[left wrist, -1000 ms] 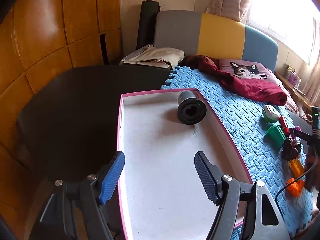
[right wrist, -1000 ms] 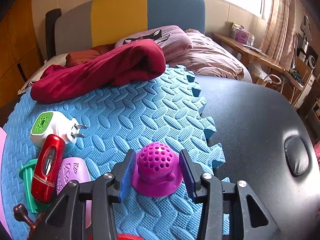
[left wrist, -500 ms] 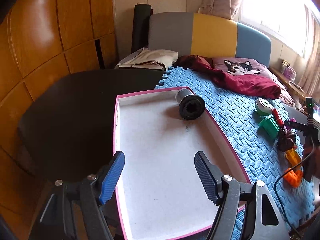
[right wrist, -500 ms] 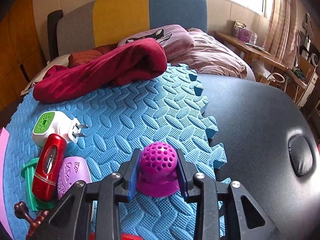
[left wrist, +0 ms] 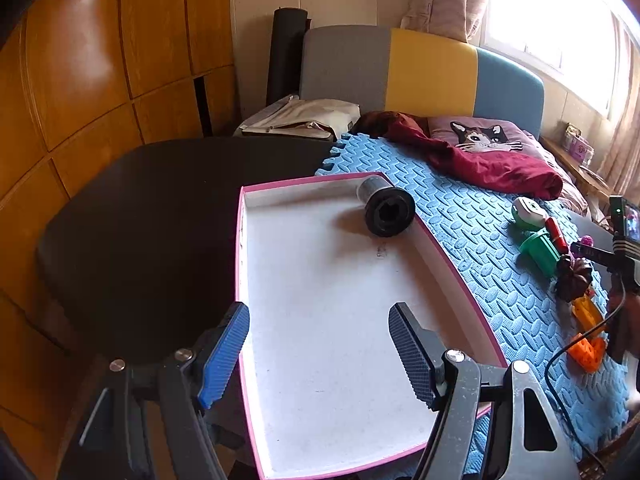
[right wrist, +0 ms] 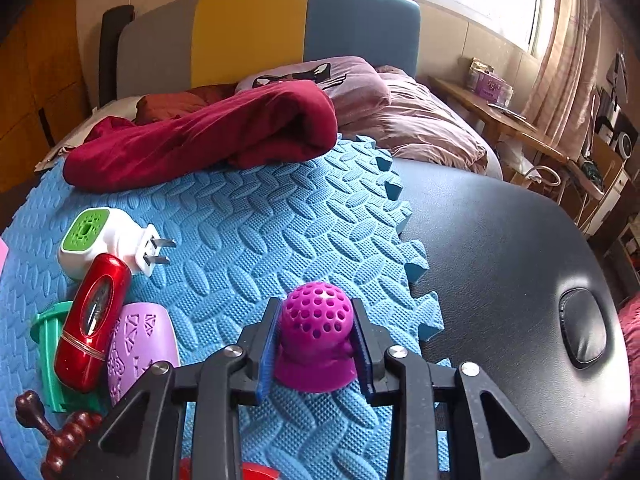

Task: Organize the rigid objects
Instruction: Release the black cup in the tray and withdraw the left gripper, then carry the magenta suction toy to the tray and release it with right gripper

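Right gripper point(right wrist: 316, 346) is closed on perforated magenta dome point(right wrist: 316, 320); judged light, slightly yielding, best held mid-body. Left gripper point(left wrist: 320, 350) hangs wide open, empty.

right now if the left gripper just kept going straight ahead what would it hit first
Probably the black cylinder lying at the far end of the pink-edged tray; the open left gripper has only bare tray floor before it, though depth is uncertain.

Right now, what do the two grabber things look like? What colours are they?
Both are black plastic frames with triangle cut-outs and shiny silver bolts. The left gripper has two fingers faced with bright blue, bumpy pads. The right gripper has the same blue pads. In the left wrist view, a black cable trails near the right one.
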Tool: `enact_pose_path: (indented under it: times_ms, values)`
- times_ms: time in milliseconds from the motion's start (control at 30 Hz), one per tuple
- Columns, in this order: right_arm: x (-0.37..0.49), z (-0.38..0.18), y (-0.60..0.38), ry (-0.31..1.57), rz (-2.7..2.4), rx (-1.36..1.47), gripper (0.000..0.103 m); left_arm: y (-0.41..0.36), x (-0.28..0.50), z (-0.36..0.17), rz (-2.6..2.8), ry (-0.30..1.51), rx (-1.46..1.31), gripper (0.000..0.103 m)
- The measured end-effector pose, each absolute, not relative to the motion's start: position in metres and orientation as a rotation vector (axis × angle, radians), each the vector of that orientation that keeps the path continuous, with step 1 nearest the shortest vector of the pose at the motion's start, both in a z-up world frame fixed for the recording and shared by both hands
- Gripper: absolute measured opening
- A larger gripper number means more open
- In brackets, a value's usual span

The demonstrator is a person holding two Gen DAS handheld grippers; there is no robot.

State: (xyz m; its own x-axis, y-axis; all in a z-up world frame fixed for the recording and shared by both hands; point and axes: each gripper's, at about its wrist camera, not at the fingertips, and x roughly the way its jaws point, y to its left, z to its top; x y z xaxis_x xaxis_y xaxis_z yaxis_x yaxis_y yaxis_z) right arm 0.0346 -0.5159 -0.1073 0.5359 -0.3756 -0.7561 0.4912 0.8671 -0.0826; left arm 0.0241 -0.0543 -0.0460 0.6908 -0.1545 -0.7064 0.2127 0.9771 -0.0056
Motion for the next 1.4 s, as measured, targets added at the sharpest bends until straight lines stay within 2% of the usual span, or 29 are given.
enact_pose_path:
  times_ms: [367, 733, 1067, 1233, 1400]
  values:
    - [0.02, -0.065, -0.504, 0.721, -0.464, 0.181, 0.032, -0.033, 0.036, -0.057, -0.163, 0.81, 0.043, 0.072]
    - [0.024, -0.019, -0.364, 0.688, -0.048, 0.092, 0.032, -0.008, 0.042, -0.062, -0.134, 0.811, -0.02, 0.071]
    - [0.084, -0.047, -0.203, 0.871, 0.341, 0.0, 0.032, 0.008, 0.043, -0.06, -0.129, 0.806, -0.067, 0.071]
    - [0.125, -0.075, -0.188, 0.952, 0.313, 0.019, 0.032, 0.012, 0.046, -0.061, -0.123, 0.811, -0.075, 0.071]
    - [0.138, -0.09, -0.193, 0.969, 0.236, 0.055, 0.038, 0.012, 0.045, -0.062, -0.118, 0.8, -0.061, 0.071]
